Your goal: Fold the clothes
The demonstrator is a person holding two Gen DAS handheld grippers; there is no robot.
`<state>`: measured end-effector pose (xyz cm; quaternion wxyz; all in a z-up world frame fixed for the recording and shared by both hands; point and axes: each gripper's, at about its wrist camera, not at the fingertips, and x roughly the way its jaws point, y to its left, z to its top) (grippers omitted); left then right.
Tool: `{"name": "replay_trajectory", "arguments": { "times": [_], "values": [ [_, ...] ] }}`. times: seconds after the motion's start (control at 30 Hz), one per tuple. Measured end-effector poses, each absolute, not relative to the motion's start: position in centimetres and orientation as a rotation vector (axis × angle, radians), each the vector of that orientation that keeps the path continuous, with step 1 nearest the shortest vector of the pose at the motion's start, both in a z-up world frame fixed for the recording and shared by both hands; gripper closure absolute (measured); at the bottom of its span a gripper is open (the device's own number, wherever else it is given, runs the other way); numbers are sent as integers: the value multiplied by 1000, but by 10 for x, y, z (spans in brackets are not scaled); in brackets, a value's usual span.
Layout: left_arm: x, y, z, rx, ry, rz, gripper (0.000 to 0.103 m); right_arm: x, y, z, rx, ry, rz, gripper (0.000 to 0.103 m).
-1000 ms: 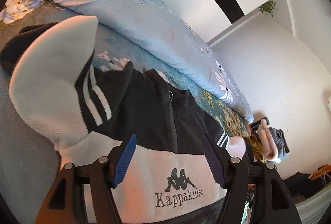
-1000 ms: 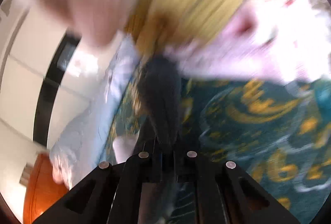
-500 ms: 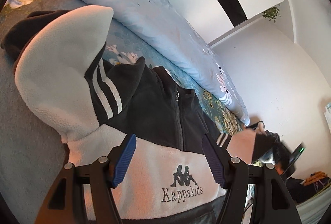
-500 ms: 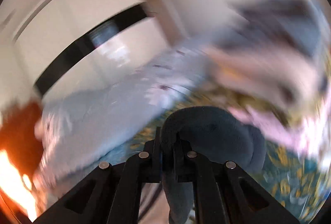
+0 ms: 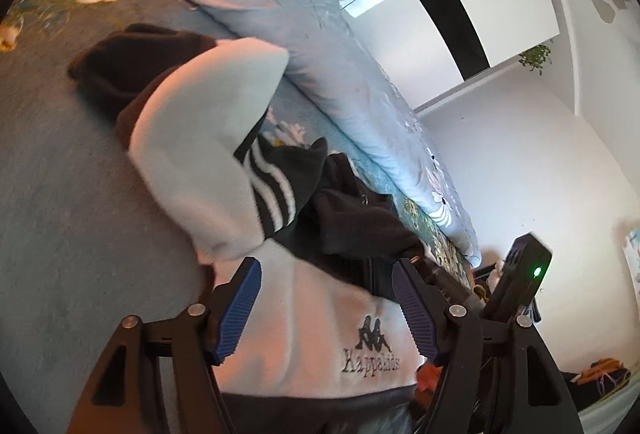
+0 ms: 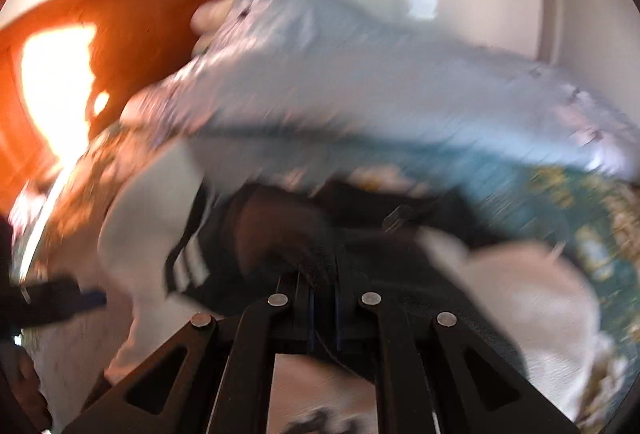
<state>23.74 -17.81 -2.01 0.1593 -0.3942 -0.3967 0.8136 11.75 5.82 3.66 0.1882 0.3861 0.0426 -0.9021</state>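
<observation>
Now, with your right gripper (image 6: 322, 308) apparently pinching the fleece jacket's (image 5: 304, 318) dark sleeve (image 6: 280, 234) in that blurred view, lay it toward ten o'clock across the chest on the bed (image 5: 60, 218), keeping your left gripper's (image 5: 326, 306) jaws spread above the logo.

My left wrist camera low and close over the Kappakids fleece jacket (image 5: 304, 314), facing along the bed toward the quilt (image 5: 320, 45), my right wrist camera blurred, equally close, sharing jacket and quilt
</observation>
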Motion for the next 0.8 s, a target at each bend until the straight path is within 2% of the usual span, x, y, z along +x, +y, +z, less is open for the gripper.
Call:
{"name": "replay_trajectory", "arguments": {
  "times": [0.2, 0.23, 0.3, 0.4, 0.57, 0.7, 0.8],
  "values": [
    [222, -156, -37, -1198, -1126, 2267, 31, 156, 62, 4, 1164, 217, -2412, 87],
    [218, -150, -39, -1210, -1113, 2259, 31, 163, 66, 0, 1175, 218, -2390, 84],
    [208, -138, -46, -1236, -1121, 2227, 30, 173, 81, -2, 1190, 158, -2353, 66],
    [192, -124, -60, -1279, -1182, 2167, 31, 185, 109, 0, 1199, 50, -2358, 58],
    [168, -116, -79, -1297, -1369, 2080, 31, 207, 148, 16, 1198, -29, -2421, 57],
    [160, -117, -80, -1226, -1474, 2037, 33, 224, 161, 32, 1169, -17, -2480, 56],
    [158, -122, -85, -1192, -1570, 2014, 54, 233, 164, 42, 1141, -4, -2516, 56]
  ]
}}
